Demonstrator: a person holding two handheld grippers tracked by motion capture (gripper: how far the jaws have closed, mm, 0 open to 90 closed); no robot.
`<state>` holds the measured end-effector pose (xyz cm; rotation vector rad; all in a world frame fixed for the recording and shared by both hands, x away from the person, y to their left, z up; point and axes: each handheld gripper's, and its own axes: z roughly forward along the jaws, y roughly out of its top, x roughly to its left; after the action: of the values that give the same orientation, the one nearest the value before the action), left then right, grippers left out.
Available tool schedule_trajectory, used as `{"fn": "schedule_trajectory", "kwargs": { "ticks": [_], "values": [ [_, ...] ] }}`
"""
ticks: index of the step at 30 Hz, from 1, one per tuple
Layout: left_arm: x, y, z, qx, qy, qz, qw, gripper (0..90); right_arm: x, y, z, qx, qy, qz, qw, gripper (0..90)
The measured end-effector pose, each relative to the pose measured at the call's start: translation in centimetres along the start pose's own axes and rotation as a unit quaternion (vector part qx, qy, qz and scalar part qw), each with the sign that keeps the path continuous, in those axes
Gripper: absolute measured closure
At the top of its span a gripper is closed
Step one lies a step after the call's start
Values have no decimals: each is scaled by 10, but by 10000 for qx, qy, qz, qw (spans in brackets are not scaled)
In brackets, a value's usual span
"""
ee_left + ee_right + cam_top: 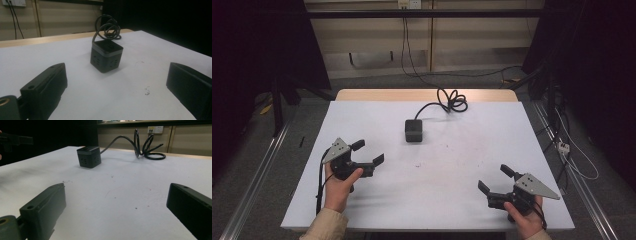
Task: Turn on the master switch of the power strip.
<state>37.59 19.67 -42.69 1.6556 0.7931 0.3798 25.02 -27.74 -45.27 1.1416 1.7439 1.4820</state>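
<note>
A dark cube-shaped power block (pixel 414 131) stands upright on the white table (pixel 462 165), a little beyond its middle. Its black cable (pixel 451 101) runs back and coils near the far edge. My left gripper (pixel 368 152) is held open at the left, pointing toward the block, which sits between its jaws in the left gripper view (pixel 106 58) some way off. My right gripper (pixel 496 179) is open at the near right, with nothing between its jaws; the block (pixel 89 156) and coiled cable (pixel 147 147) lie far ahead of it.
Small dark specks (pixel 147 91) mark the white tabletop. A wooden strip (pixel 427 94) runs along the table's far edge. Wall sockets (pixel 155 129) and hanging cords sit on the back wall. White cables (pixel 572 155) lie on the floor at the right.
</note>
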Motion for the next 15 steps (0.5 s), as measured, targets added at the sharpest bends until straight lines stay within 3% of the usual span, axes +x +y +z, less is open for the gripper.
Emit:
{"fn": "schedule_trajectory", "kwargs": {
  "ticks": [15],
  "values": [
    [-3, 8, 24, -4, -88, 27, 10000, 46, 0, 0, 0, 2, 3, 3, 10000, 21]
  ]
}}
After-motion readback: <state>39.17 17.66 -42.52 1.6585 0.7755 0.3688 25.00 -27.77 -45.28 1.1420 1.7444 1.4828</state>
